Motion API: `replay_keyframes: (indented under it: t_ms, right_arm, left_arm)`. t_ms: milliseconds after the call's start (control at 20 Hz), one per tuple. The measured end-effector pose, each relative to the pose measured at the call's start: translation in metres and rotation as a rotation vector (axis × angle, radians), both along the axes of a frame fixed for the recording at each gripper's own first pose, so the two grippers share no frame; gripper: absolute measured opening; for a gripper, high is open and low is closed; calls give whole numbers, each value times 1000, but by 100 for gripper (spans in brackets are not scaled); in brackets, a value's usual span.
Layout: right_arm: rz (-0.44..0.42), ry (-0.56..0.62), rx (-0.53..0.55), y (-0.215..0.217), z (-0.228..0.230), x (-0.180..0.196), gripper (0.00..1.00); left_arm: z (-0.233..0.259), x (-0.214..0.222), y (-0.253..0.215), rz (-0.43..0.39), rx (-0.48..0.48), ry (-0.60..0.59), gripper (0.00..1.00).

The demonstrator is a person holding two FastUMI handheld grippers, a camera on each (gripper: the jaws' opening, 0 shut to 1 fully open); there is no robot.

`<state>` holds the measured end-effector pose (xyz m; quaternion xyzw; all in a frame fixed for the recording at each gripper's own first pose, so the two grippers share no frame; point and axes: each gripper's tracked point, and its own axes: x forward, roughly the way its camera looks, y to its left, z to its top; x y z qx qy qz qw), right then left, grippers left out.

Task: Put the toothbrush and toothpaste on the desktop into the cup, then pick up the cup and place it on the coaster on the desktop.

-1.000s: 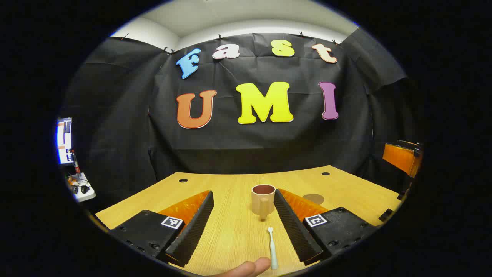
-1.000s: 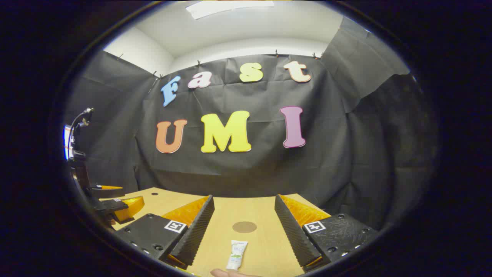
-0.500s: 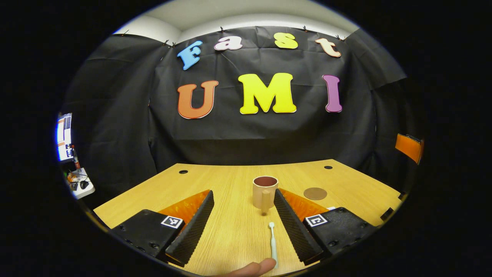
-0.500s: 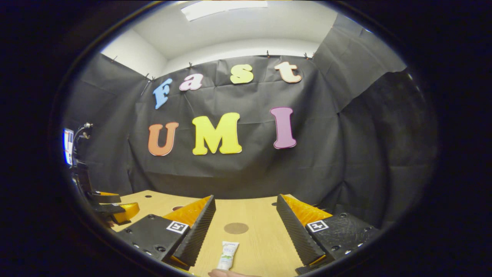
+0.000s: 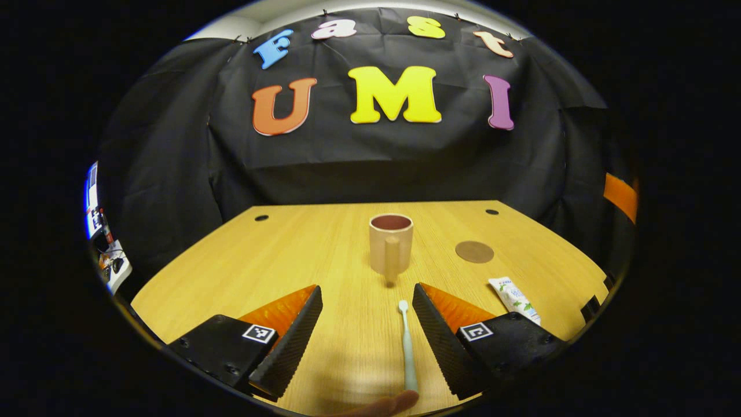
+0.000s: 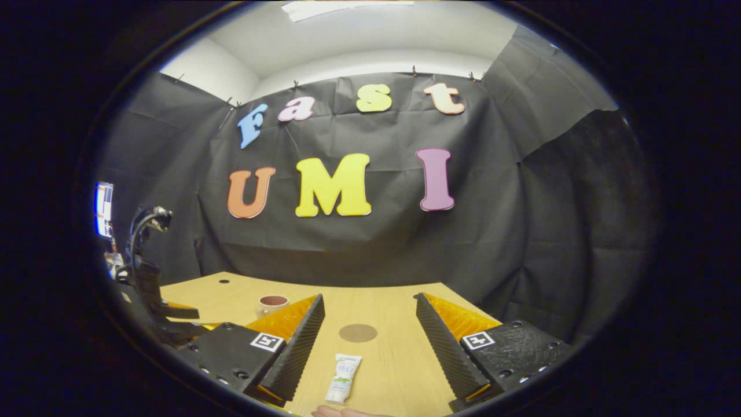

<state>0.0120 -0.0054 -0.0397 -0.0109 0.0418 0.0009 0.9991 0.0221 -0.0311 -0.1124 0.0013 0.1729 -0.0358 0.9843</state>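
While flat, toothbrush (image 5: pixel 407 347) between left tongs (image 5: pixel 366 307)

Sharp, evenly lit from overhead (edges bulge with fisheye distortion).

monitor (image 5: pixel 91 200) far left | 2 desk grommet holes (image 5: pixel 261 218)

At the bottom of the frame the left tongs (image 5: pixel 366 339) gape wide over the wooden worktop (image 5: pixel 243 260), the white toothbrush (image 5: pixel 407 347) lying between them. Centre frame stands a beige mug (image 5: pixel 391 243); right of it, the brown coaster (image 5: pixel 474 252) and toothpaste tube (image 5: pixel 514 297).
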Motion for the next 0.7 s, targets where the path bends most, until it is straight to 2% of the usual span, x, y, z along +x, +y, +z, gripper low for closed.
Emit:
replay_keyframes:
  t_ms: [150, 250, 350, 500, 700]
  right_arm:
    - [7, 36, -6, 2, -15, 6, 96]
    - [12, 55, -3, 3, -24, 8, 95]
    - [10, 75, -3, 3, -31, 11, 96]
    - [9, 95, 2, 3, -38, 14, 96]
    - [8, 112, -3, 3, -44, 15, 96]
  left_arm:
    - [-38, -4, -18, -48, -17, 124, 99]
    - [-53, -3, -23, -52, -16, 170, 100]
    - [-63, -1, -24, -53, 1, 189, 92]
    - [-79, -7, -31, -63, -24, 248, 77]
    - [-77, -4, -25, -60, -4, 231, 69]
